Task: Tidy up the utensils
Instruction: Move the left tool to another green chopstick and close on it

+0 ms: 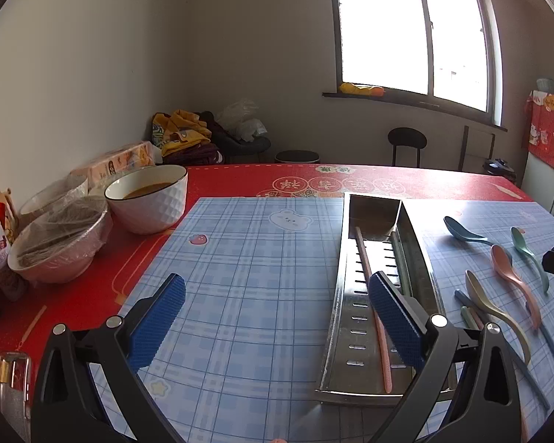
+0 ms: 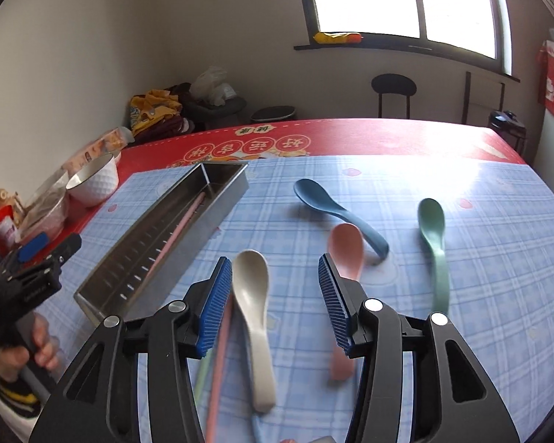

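Beige spoon (image 2: 253, 317) below right claw (image 2: 275, 295), spread, empty; left claw (image 1: 273, 317) spread, empty.

Each gripper (image 2: 275, 295) is showing black arms, silver screws and ribbed blue pads (image 2: 214, 306). The hand (image 2: 22, 350) is wearing a black, yellow-striped cuff.

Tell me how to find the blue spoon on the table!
Look at the blue checked mat on the red table, right of the long metal tray. Four spoons lie there; the blue spoon lies farthest toward the window, darker than the cream, pink and green ones.
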Action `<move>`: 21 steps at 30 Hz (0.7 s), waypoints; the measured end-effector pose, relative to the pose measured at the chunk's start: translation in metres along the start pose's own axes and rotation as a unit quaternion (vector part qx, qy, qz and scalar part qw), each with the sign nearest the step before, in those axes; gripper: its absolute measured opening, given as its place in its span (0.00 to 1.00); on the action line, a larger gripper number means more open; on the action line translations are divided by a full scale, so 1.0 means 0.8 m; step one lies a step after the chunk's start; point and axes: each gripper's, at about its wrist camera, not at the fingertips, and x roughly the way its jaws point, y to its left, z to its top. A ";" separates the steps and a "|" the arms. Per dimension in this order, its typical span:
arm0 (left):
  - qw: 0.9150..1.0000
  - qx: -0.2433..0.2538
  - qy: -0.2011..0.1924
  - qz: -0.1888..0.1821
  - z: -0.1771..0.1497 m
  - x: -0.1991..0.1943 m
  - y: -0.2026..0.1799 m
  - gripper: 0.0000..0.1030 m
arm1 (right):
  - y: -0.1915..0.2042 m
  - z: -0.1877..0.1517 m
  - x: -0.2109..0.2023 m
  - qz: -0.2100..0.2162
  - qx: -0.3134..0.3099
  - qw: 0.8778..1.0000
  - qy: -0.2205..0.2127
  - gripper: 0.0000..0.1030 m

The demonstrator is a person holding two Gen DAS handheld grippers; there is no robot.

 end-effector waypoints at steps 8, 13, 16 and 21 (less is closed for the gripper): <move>0.998 -0.003 -0.008 -0.067 -0.005 -0.052 -0.035 0.94 | -0.064 -0.039 -0.042 -0.032 -0.005 0.999 -0.013 0.59; 0.993 -0.002 0.010 -0.121 -0.011 -0.086 -0.078 0.82 | -0.088 -0.051 -0.037 -0.041 0.018 0.999 -0.006 0.59; 0.988 0.016 0.040 -0.150 -0.020 -0.088 -0.108 0.70 | -0.094 -0.055 -0.036 -0.045 0.015 0.999 -0.012 0.59; 0.984 0.041 0.074 -0.158 -0.039 -0.080 -0.148 0.52 | -0.101 -0.057 -0.036 -0.047 0.011 0.999 -0.020 0.59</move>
